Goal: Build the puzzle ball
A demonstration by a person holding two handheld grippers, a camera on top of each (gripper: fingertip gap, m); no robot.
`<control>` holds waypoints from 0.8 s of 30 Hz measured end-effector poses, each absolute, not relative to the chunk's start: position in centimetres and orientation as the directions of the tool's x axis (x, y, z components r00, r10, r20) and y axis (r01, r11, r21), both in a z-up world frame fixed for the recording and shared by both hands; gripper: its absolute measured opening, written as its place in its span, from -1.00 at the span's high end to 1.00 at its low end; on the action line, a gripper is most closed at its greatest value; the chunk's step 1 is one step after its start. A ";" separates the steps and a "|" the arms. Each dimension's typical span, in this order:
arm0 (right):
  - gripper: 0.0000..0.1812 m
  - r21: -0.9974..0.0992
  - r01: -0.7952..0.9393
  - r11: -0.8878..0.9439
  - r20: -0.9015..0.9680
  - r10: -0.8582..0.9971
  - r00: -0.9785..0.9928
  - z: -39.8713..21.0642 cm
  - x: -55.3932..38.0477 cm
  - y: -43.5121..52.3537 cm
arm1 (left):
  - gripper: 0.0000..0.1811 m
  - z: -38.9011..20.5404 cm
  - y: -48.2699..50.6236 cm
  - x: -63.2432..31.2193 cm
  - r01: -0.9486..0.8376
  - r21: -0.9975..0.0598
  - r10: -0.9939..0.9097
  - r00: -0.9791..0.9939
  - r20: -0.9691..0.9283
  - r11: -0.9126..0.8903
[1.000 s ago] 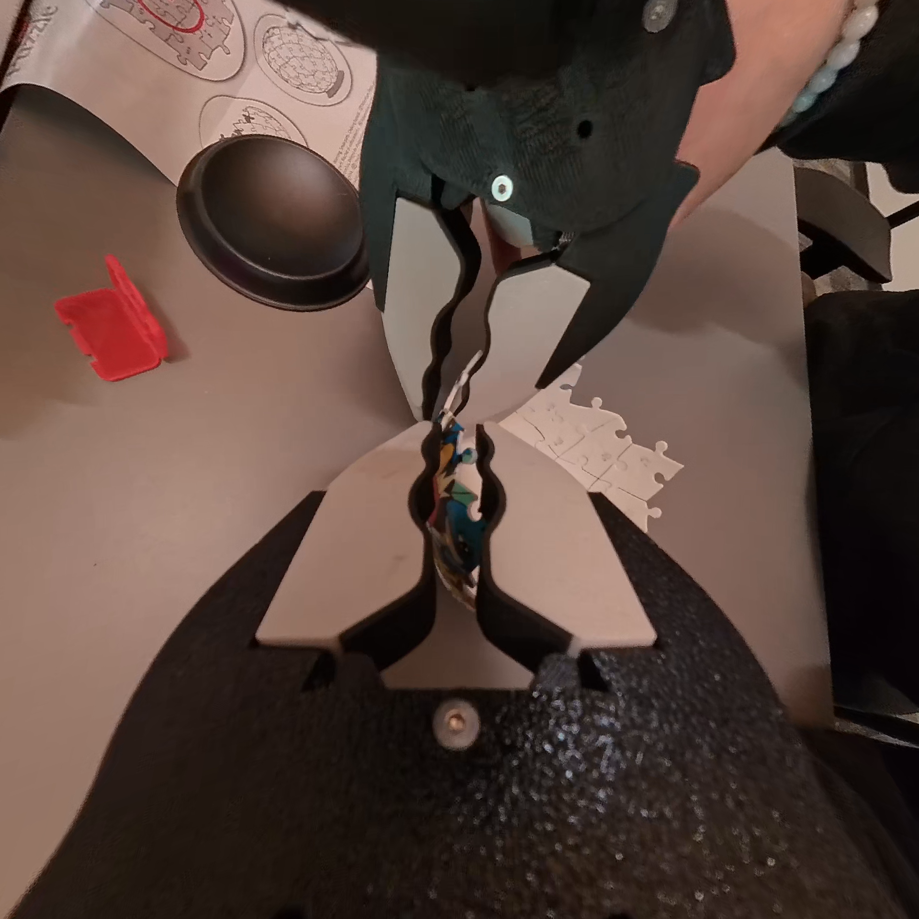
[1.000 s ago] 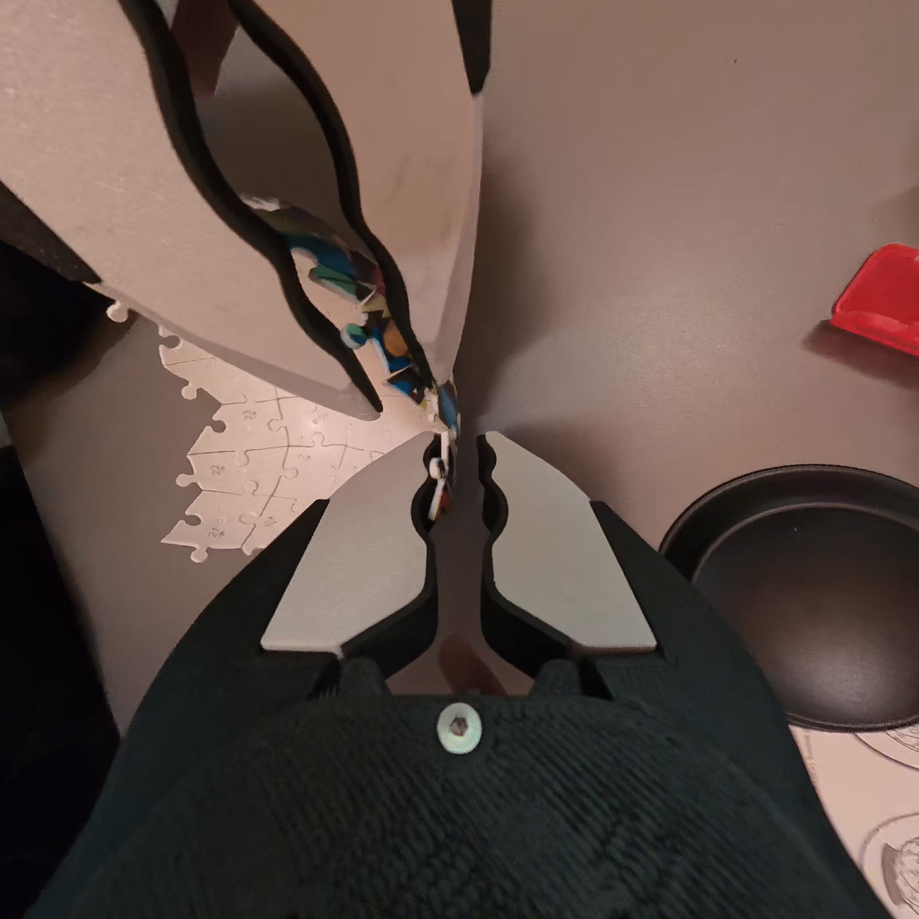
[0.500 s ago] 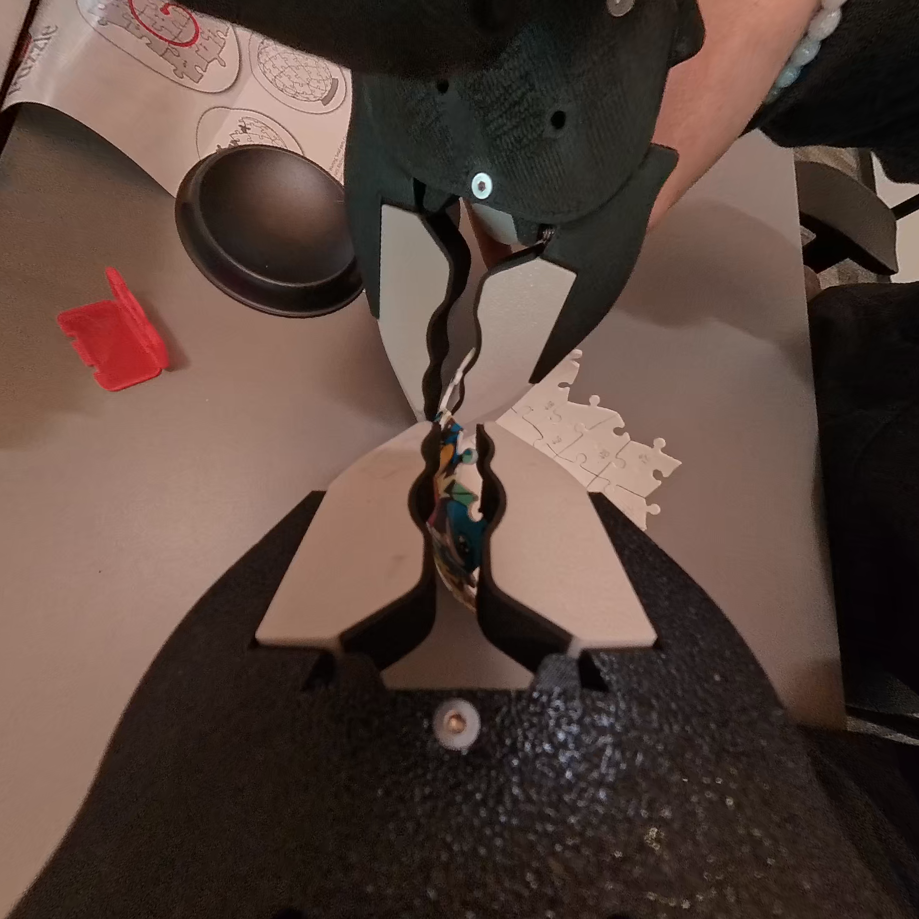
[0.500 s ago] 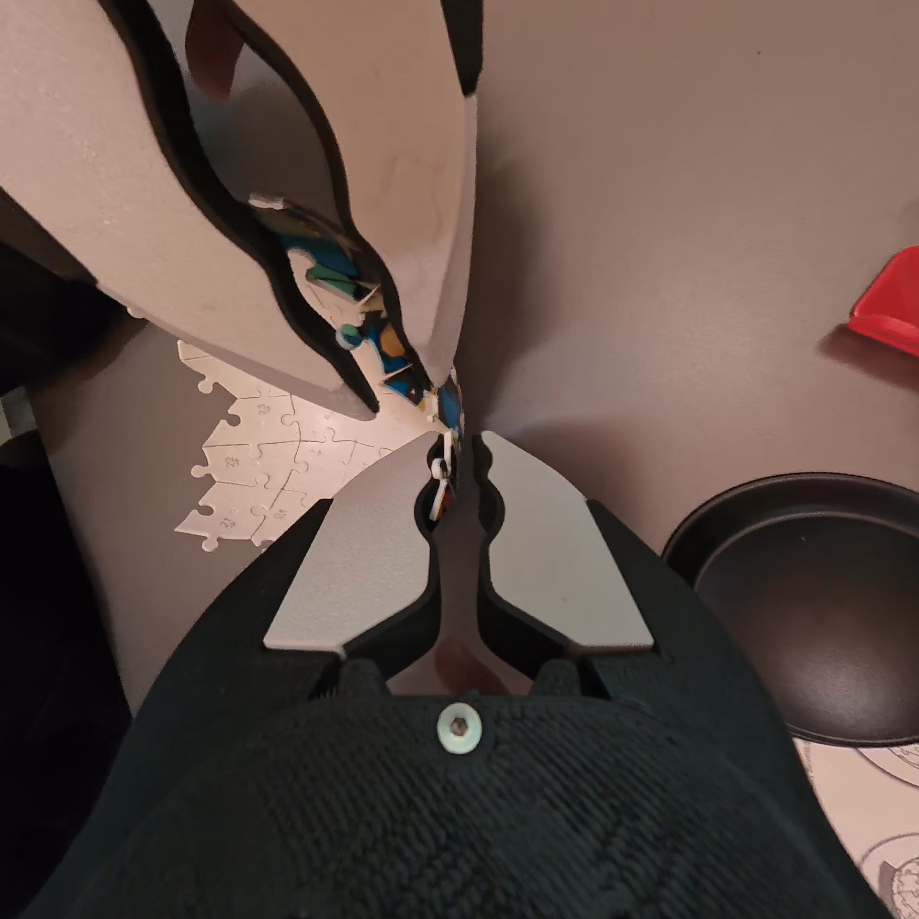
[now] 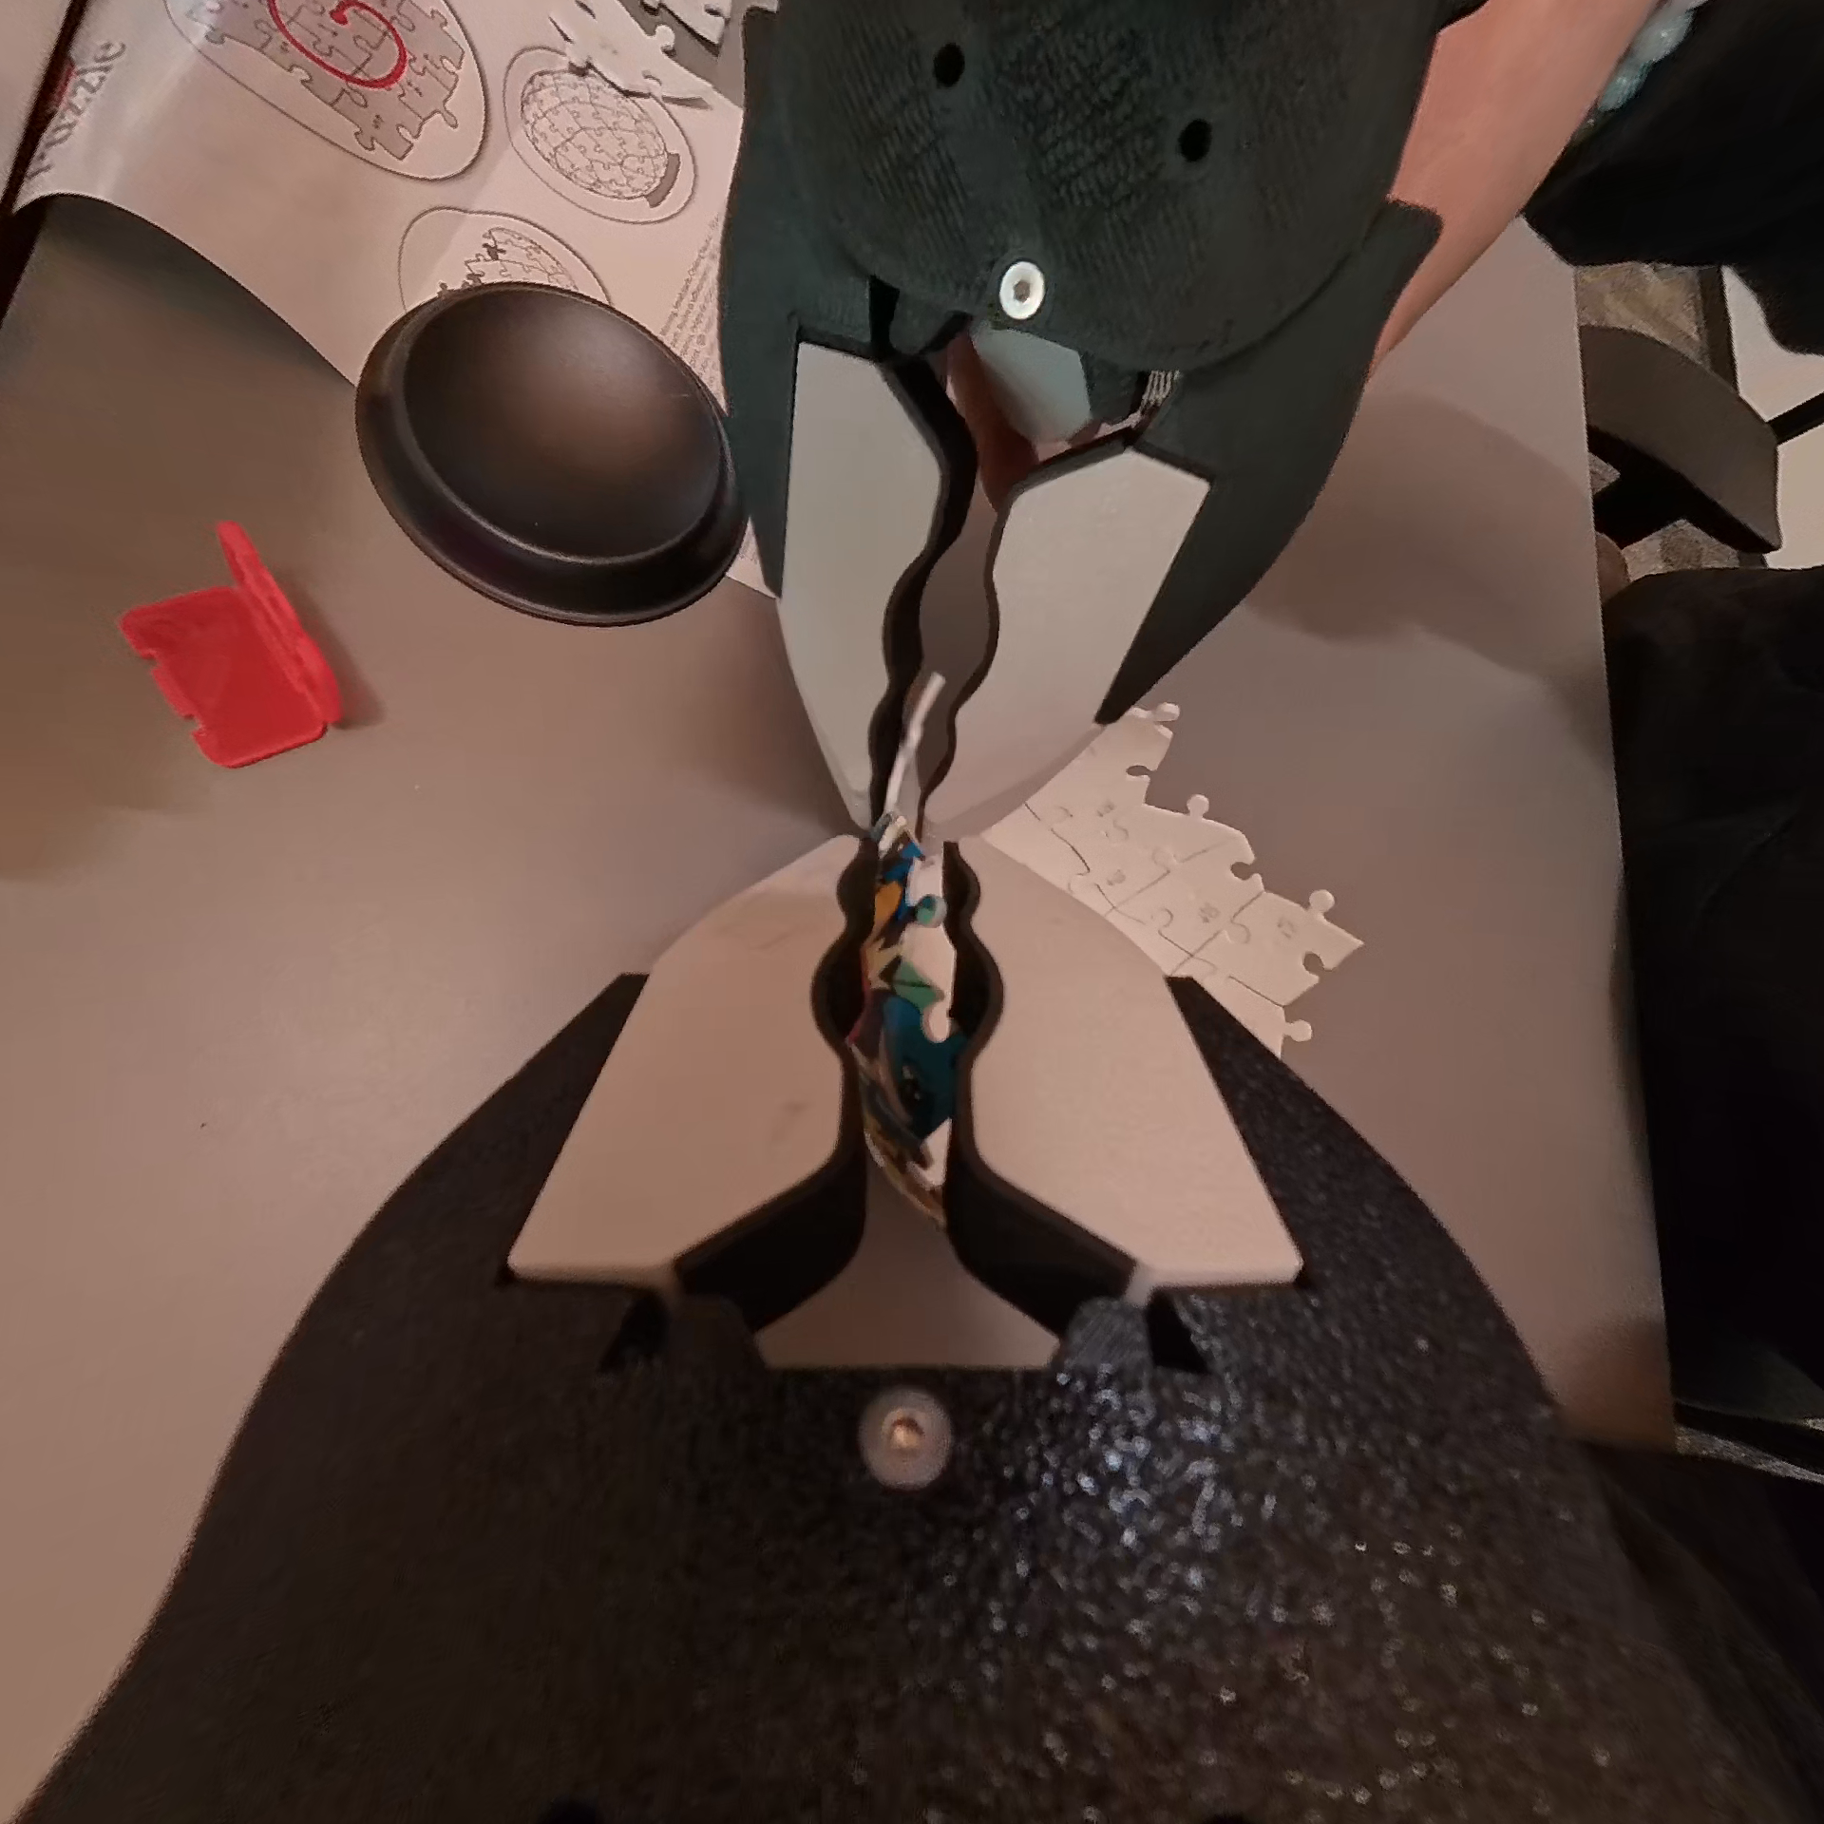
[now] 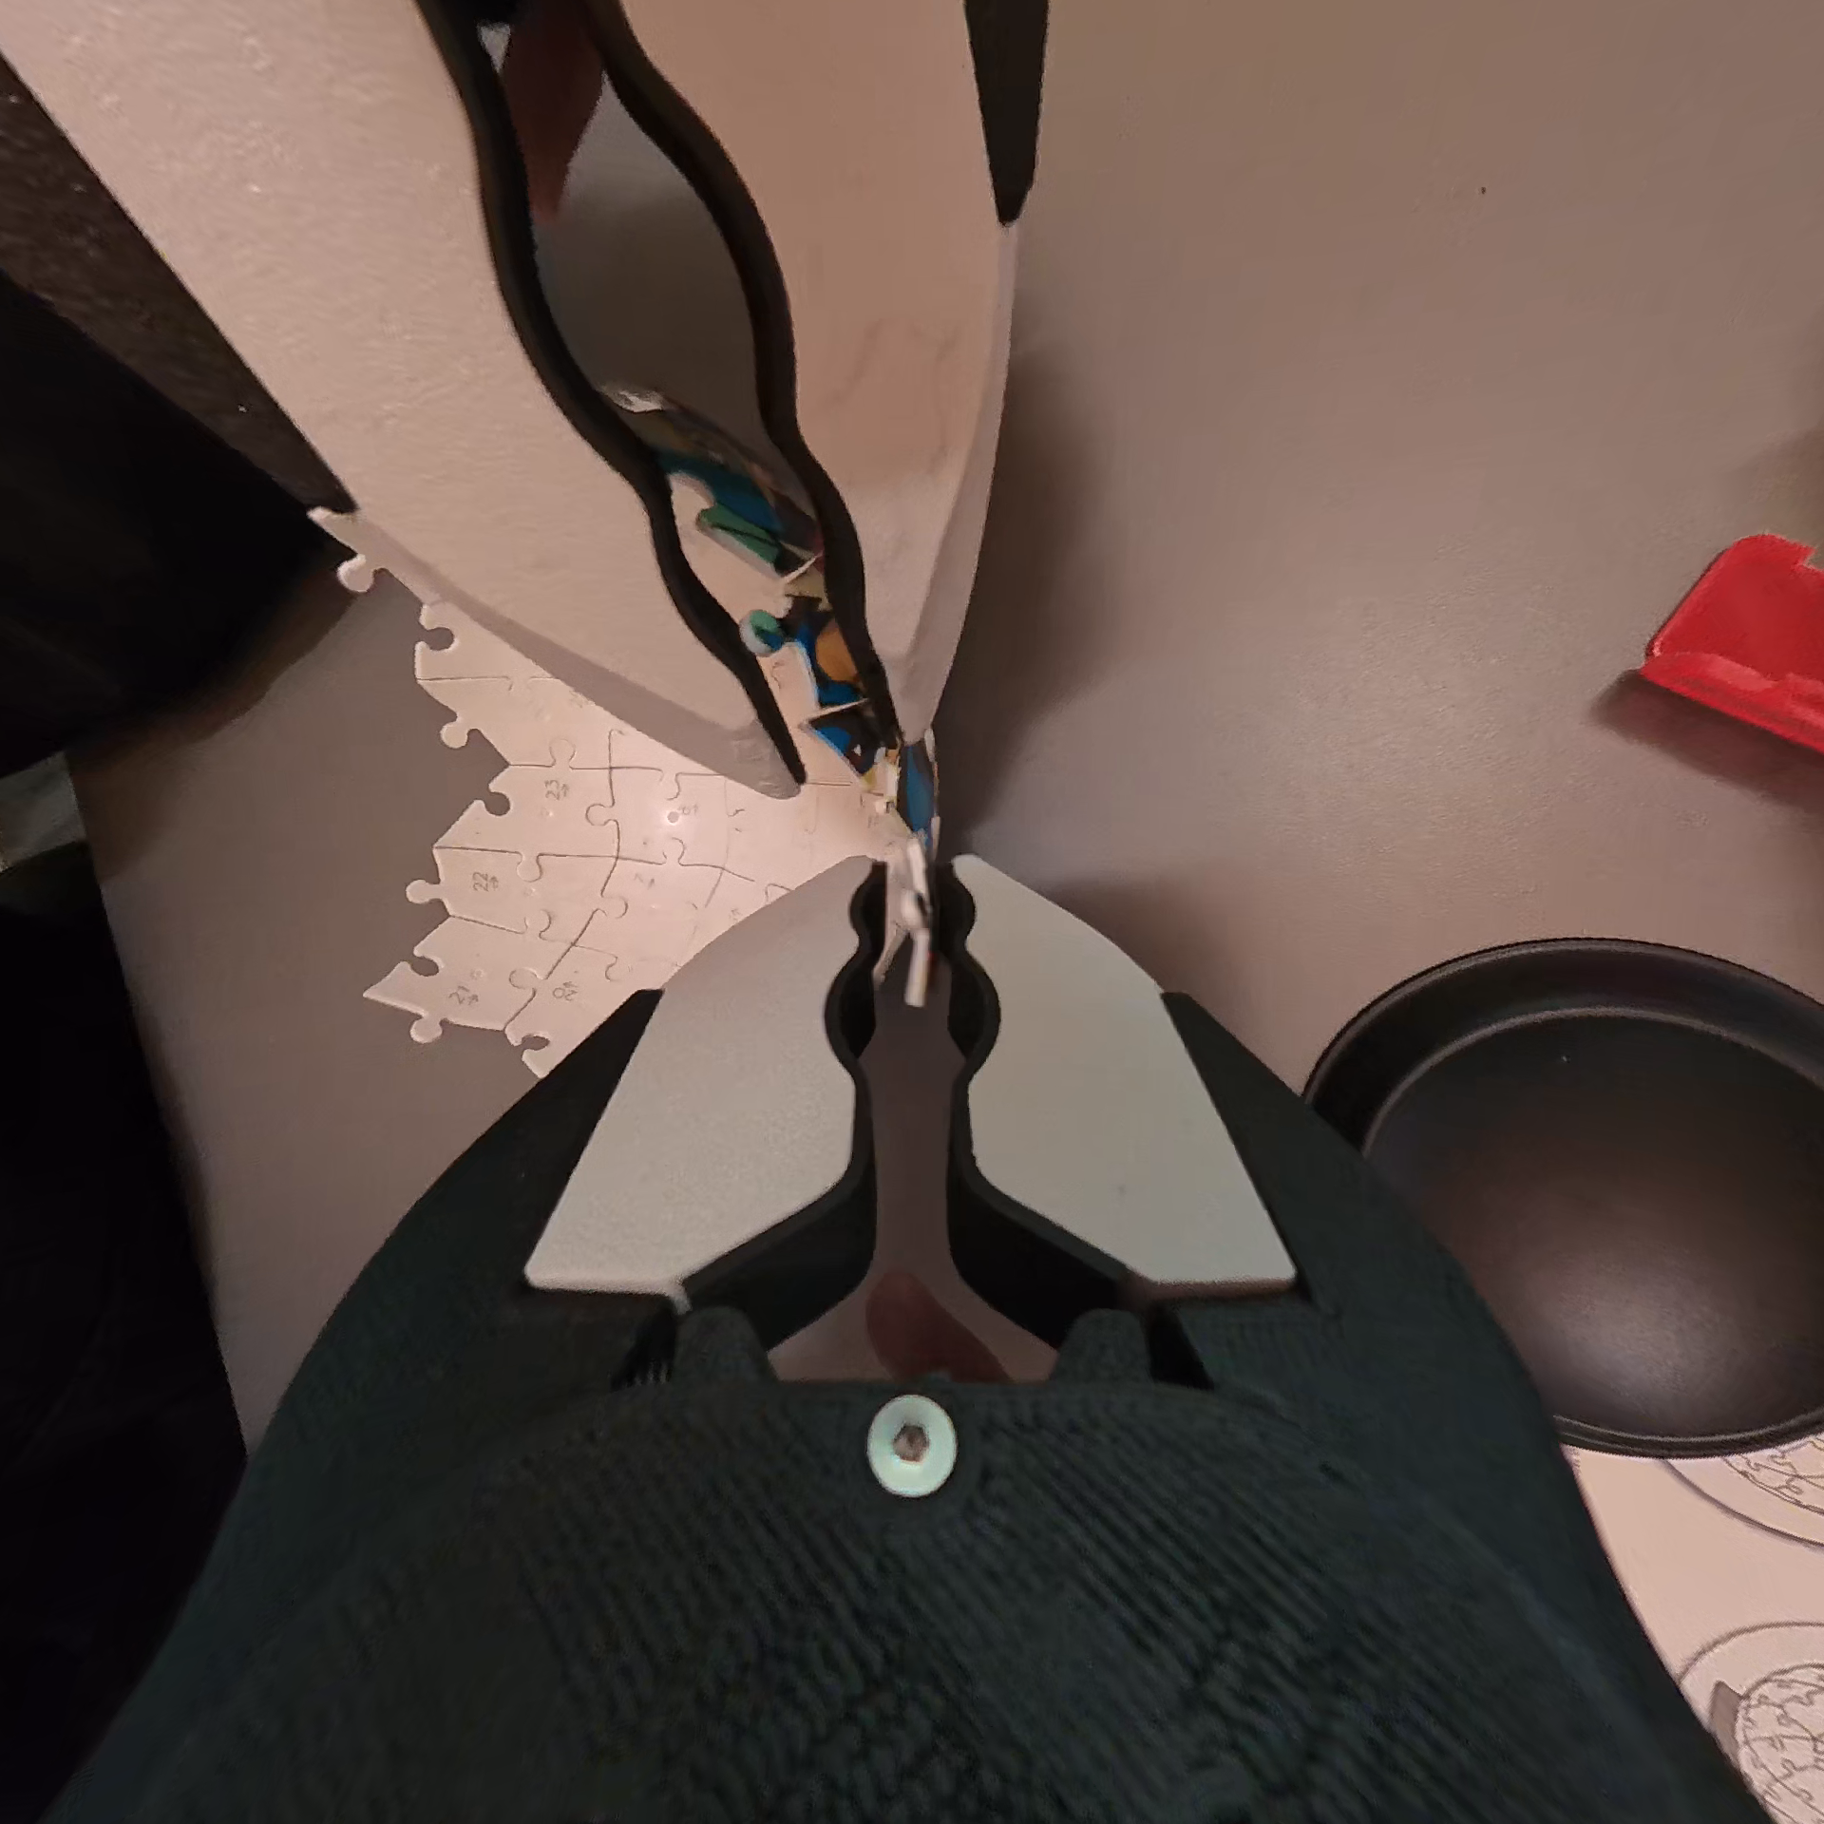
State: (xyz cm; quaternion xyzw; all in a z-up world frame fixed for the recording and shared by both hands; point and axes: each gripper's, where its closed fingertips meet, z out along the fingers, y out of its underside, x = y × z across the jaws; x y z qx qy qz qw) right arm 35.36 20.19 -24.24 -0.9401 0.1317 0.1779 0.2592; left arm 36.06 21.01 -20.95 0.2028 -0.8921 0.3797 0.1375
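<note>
Above the surface (image 5: 494, 888), the left gripper (image 5: 903, 859) clamps a coloured strip (image 5: 903, 1066); the right gripper (image 6: 913, 874) pinches a single piece (image 6: 916, 938) at its tip, needing tab alignment, then pressing.

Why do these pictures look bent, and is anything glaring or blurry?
Left wrist view: the wide lens bows the table edge; sparkly highlights on the left gripper body; the black dome carries a soft sheen. Right wrist view: the white puzzle sheet glows brightest under warm light; the red clip at the edge looks slightly soft.
</note>
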 end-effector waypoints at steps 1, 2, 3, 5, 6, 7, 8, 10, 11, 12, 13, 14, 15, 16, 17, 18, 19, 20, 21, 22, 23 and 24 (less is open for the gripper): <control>0.93 -0.442 -0.339 -0.831 -0.398 -0.157 0.904 -24.2 35.4 20.2 | 0.88 -20.9 21.0 36.1 -0.466 -0.622 -0.256 -0.880 0.399 0.629; 0.94 -0.440 -0.337 -0.832 -0.393 -0.159 0.906 -24.2 35.4 20.1 | 0.88 -20.9 21.0 36.1 -0.466 -0.623 -0.257 -0.880 0.399 0.629; 0.94 -0.437 -0.343 -0.832 -0.394 -0.165 0.904 -24.1 35.4 20.1 | 0.88 -20.9 21.0 36.1 -0.466 -0.623 -0.258 -0.880 0.398 0.628; 0.94 -0.433 -0.347 -0.832 -0.394 -0.172 0.903 -24.1 35.3 20.1 | 0.88 -20.9 21.0 36.1 -0.467 -0.623 -0.256 -0.880 0.401 0.627; 0.94 -0.434 -0.345 -0.832 -0.391 -0.171 0.904 -24.1 35.3 20.0 | 0.88 -20.9 21.0 36.1 -0.467 -0.623 -0.257 -0.879 0.401 0.627; 0.94 -0.433 -0.345 -0.833 -0.390 -0.172 0.904 -24.0 35.3 20.0 | 0.88 -20.9 21.0 36.1 -0.467 -0.623 -0.258 -0.879 0.400 0.627; 0.94 -0.431 -0.349 -0.832 -0.391 -0.176 0.904 -24.0 35.3 20.0 | 0.89 -20.9 21.0 36.1 -0.467 -0.624 -0.259 -0.880 0.399 0.627; 0.95 -0.420 -0.374 -0.827 -0.387 -0.209 0.898 -23.9 35.5 19.9 | 0.89 -20.8 21.0 36.2 -0.471 -0.625 -0.265 -0.878 0.399 0.622; 0.94 -0.414 -0.396 -0.820 -0.386 -0.235 0.892 -23.9 35.7 20.0 | 0.88 -20.8 21.0 36.3 -0.475 -0.626 -0.269 -0.876 0.400 0.618; 0.95 -0.413 -0.403 -0.817 -0.384 -0.244 0.890 -23.9 35.7 20.1 | 0.88 -20.7 21.0 36.3 -0.480 -0.625 -0.272 -0.874 0.403 0.616; 0.95 -0.415 -0.399 -0.818 -0.375 -0.246 0.894 -24.0 35.7 20.1 | 0.88 -20.7 21.1 36.3 -0.482 -0.623 -0.274 -0.873 0.404 0.616; 0.94 -0.416 -0.398 -0.817 -0.365 -0.251 0.897 -24.0 35.8 20.2 | 0.88 -20.8 21.2 36.3 -0.484 -0.622 -0.278 -0.872 0.403 0.616; 0.94 -0.418 -0.401 -0.815 -0.357 -0.259 0.898 -24.1 35.9 20.2 | 0.88 -20.8 21.2 36.4 -0.488 -0.618 -0.283 -0.870 0.405 0.616; 0.94 -0.421 -0.406 -0.811 -0.347 -0.269 0.898 -24.2 36.0 20.3 | 0.88 -20.8 21.2 36.4 -0.492 -0.616 -0.288 -0.867 0.406 0.615; 0.94 -0.421 -0.418 -0.805 -0.342 -0.287 0.895 -24.2 36.1 20.4 | 0.88 -20.9 21.3 36.5 -0.495 -0.614 -0.293 -0.866 0.405 0.615; 0.94 -0.421 -0.430 -0.799 -0.341 -0.300 0.891 -24.3 36.2 20.5 | 0.88 -20.9 21.3 36.5 -0.498 -0.611 -0.298 -0.864 0.405 0.615; 0.93 -0.420 -0.436 -0.796 -0.339 -0.308 0.889 -24.3 36.2 20.5 | 0.88 -20.9 21.3 36.5 -0.502 -0.608 -0.302 -0.862 0.407 0.615; 0.92 -0.421 -0.440 -0.794 -0.329 -0.318 0.889 -24.4 36.3 20.5 | 0.88 -20.9 21.3 36.6 -0.507 -0.605 -0.309 -0.860 0.407 0.613; 0.91 -0.425 -0.437 -0.793 -0.317 -0.322 0.892 -24.4 36.4 20.6 | 0.88 -20.9 21.3 36.7 -0.515 -0.603 -0.318 -0.855 0.409 0.609; 0.94 -0.433 -0.426 -0.794 -0.306 -0.315 0.898 -24.4 36.4 20.7 | 0.88 -20.9 21.3 36.8 -0.525 -0.601 -0.328 -0.849 0.413 0.603; 0.94 -0.437 -0.416 -0.797 -0.290 -0.313 0.904 -24.4 36.5 20.7 | 0.88 -20.8 21.3 36.9 -0.534 -0.599 -0.334 -0.844 0.419 0.597; 0.94 -0.440 -0.408 -0.800 -0.281 -0.309 0.909 -24.4 36.5 20.7 | 0.88 -20.8 21.3 36.9 -0.537 -0.598 -0.336 -0.842 0.421 0.595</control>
